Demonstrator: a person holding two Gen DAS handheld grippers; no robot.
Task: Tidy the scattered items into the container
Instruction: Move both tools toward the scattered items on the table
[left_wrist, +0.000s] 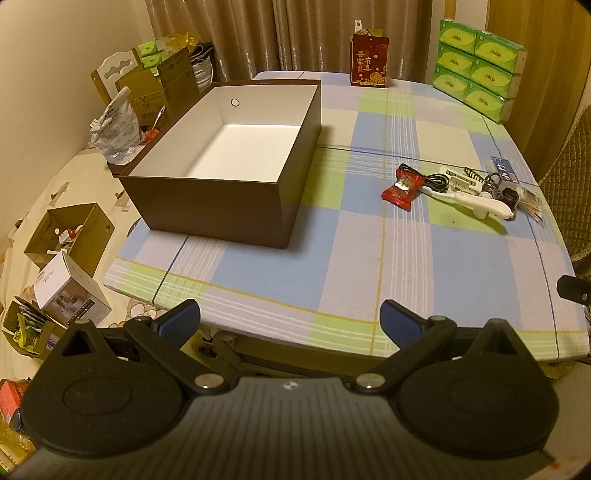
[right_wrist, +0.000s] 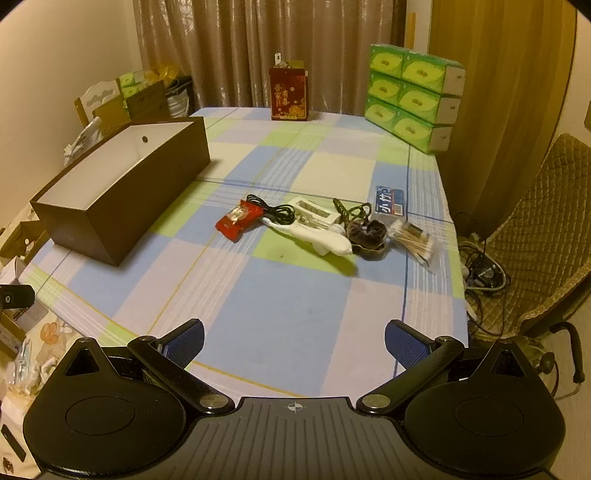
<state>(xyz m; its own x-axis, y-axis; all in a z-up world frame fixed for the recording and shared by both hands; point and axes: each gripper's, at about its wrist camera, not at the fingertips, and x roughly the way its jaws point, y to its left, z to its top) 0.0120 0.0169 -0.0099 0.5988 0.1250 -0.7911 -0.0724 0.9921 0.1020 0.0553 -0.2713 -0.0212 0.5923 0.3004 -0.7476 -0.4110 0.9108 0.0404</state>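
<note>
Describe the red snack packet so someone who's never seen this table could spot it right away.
Start at the big brown box on the checked tablecloth, then look right to the cluster of small items. The red snack packet lies at the cluster's end nearest the box, beside a black cable; it is the only red, shiny wrapper there.

home | curtains (right_wrist: 229, 51); checked tablecloth (right_wrist: 280, 295); tissue packs (right_wrist: 410, 96); padded chair (right_wrist: 539, 236)
</note>
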